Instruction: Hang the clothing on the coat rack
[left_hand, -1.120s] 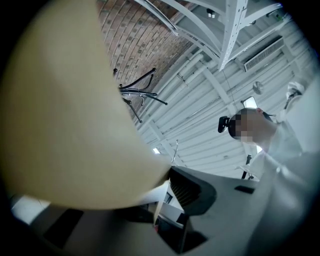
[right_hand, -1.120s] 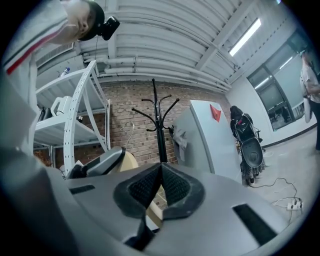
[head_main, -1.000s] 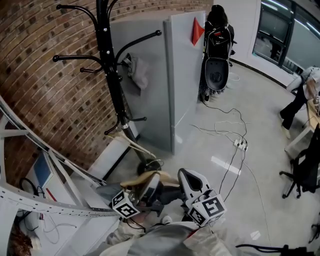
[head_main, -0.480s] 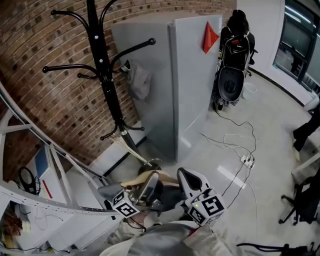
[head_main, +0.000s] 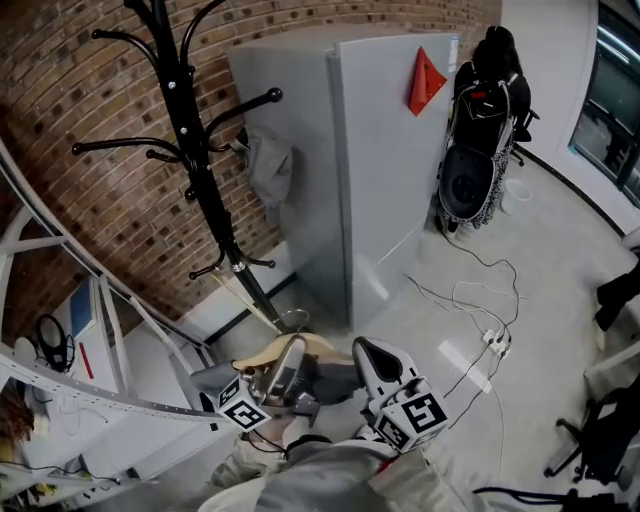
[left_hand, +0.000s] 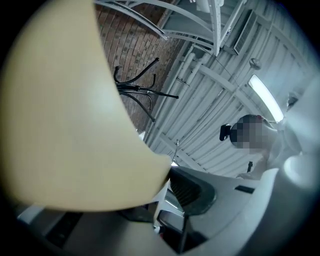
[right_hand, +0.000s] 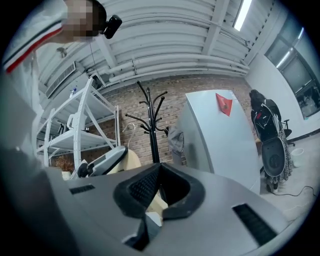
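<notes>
Coat rack (head_main: 203, 200) nearer now, left gripper (head_main: 293, 352) and right gripper (head_main: 362, 350) jaws seemingly tight on cream clothing (head_main: 262, 355).

one of most, two of the grippers

one black coat rack (head_main: 190, 150). one cream piece of clothing (head_main: 258, 356). two grippers, the left gripper (head_main: 293, 352) and the right gripper (head_main: 362, 352). one grey cabinet (head_main: 385, 180), one red triangle (head_main: 425, 82), one grey cloth (head_main: 270, 170), one white shelf frame (head_main: 100, 400), one power strip (head_main: 497, 343).
</notes>
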